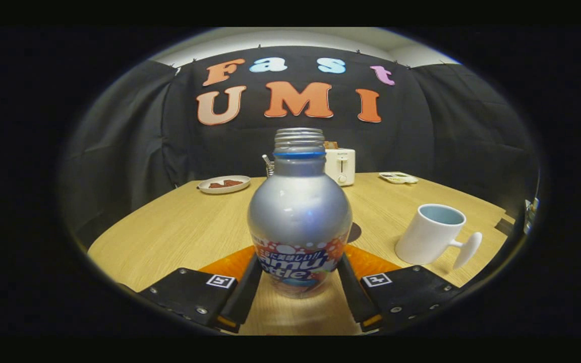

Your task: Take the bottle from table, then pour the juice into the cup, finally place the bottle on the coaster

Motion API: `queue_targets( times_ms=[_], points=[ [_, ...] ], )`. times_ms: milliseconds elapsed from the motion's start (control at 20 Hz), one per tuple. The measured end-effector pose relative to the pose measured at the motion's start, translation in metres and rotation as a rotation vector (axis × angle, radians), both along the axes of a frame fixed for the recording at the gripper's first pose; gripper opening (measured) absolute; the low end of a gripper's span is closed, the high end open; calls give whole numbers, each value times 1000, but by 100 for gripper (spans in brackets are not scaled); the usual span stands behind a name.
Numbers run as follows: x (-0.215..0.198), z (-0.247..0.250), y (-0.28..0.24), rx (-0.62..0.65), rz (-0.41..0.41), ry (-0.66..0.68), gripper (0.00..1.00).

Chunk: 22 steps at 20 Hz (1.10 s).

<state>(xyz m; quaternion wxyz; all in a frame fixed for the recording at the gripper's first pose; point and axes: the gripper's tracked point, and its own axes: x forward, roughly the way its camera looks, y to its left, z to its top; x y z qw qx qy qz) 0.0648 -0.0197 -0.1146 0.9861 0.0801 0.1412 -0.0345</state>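
Note:
A silver bottle (299, 212) with a colourful label and an open threaded neck stands upright between my fingers. My gripper (300, 269) is shut on its lower body, one finger pressing each side of the label. An orange coaster (373, 262) lies on the wooden table (179, 227) just behind the bottle and shows on both sides of it. I cannot tell whether the bottle's base touches the table. A white cup (431, 234) with a pale blue inside stands beyond my right finger, its handle pointing right.
At the far side of the table stand a white toaster (340, 166), a white plate (224, 184) with brown food to the left, and a small flat tray (398, 177) to the right. Black cloth walls close the booth behind.

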Motion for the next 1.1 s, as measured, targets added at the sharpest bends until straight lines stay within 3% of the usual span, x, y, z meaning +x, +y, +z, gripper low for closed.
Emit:
queue_targets(
  times_ms=[450, 1100],
  points=[
    [-12, 30, -15, 186, -44, -41, 77],
    [27, 43, -24, 650, -125, -33, 76]
  ],
)
